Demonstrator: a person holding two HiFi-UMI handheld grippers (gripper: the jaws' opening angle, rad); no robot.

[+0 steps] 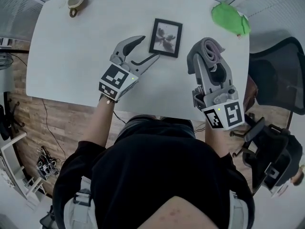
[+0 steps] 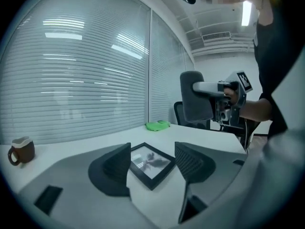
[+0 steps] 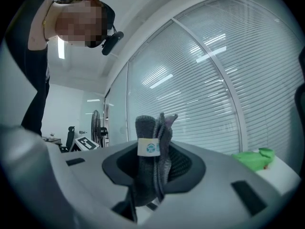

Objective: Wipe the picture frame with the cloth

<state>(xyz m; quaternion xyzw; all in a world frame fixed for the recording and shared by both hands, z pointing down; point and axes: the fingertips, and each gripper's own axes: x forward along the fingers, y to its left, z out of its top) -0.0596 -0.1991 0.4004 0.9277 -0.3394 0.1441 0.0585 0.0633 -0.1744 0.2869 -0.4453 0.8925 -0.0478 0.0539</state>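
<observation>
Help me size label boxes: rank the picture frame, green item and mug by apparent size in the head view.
1. picture frame and green item: these look about alike, so they are not ranked.
2. mug: clearly smallest, though it sits at the table's far edge.

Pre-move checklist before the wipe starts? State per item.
1. Grey cloth gripped by the right gripper: ok, jaws shut on it, a fold sticking up above them.
2. Left gripper free: ok, jaws apart, nothing clamped.
3. Picture frame lying flat, glass up, on the white table: ok.
4. Left gripper lined up on the frame: ok, the frame's near corner shows between the jaws.
5. Left jaw tip touching the frame: cannot tell.
6. Brown mug and green bundle away from the frame: ok, both sit at the table's far edge.
</observation>
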